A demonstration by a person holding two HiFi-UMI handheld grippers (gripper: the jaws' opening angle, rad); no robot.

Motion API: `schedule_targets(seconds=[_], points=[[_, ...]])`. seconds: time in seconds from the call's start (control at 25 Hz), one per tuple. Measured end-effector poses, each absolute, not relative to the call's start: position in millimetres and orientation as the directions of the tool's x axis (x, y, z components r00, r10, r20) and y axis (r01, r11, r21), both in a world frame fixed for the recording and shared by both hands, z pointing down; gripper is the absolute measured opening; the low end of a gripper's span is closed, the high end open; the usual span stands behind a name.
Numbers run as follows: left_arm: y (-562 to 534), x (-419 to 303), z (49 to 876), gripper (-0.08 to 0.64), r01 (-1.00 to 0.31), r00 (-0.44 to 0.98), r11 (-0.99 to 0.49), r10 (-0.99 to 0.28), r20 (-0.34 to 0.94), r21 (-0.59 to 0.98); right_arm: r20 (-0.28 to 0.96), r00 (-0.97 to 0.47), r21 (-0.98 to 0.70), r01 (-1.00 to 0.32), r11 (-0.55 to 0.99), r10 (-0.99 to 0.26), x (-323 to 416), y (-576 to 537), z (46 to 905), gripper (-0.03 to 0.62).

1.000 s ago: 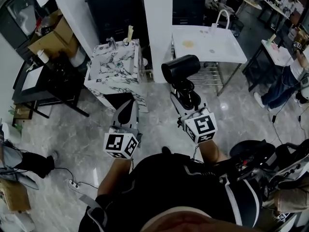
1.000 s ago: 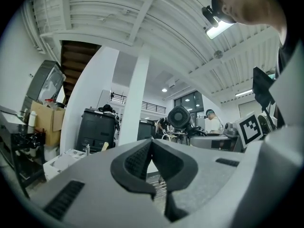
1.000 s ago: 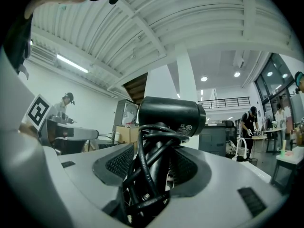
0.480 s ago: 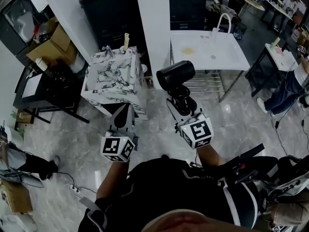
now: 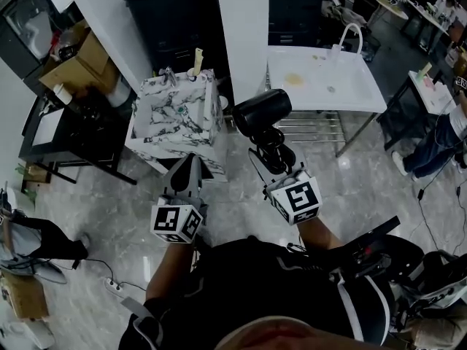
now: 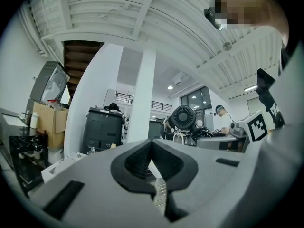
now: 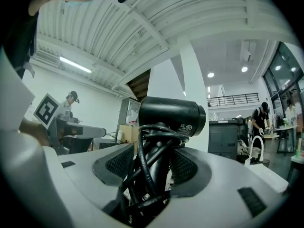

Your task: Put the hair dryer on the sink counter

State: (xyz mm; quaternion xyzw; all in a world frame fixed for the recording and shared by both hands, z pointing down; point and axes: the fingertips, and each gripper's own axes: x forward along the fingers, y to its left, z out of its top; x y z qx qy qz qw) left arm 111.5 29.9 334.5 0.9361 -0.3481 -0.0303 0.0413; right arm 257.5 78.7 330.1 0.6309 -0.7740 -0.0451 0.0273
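- Your left gripper (image 5: 191, 165) hung over the floor, jaws pressed together with nothing between them.
- The marble sink bench (image 5: 162, 126) stood ahead of you, left of the pillar. No dryer was on it. The small items at its back edge were too small to name.
- The hair dryer (image 5: 261, 110) was in the air in front of you, not on any bench. Your right gripper (image 5: 275, 154) had its jaws clamped on the cord-wrapped handle, barrel on top.
- The white sink bench (image 5: 350, 93) with a faucet stood to the right, apart from the dryer.
- Progress, as I judged it: the pickup was done and the carry was under way. Reaching the bench, setting down and letting go were left.
- I couldn't tell which sink was the target.
- The cord coils hid where the pads met the handle. The plug couldn't be made out.
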Motion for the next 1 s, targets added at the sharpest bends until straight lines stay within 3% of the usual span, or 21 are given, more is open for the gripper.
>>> schedule_targets(seconds=[1.0], points=[[-116.4,-52.2,316.3,0.008,-0.611,0.782,-0.787,-0.616,-0.090,0.083,0.003,-0.180,0.102,-0.978,0.180,-0.984,95.5,-67.5,316.5,0.244]])
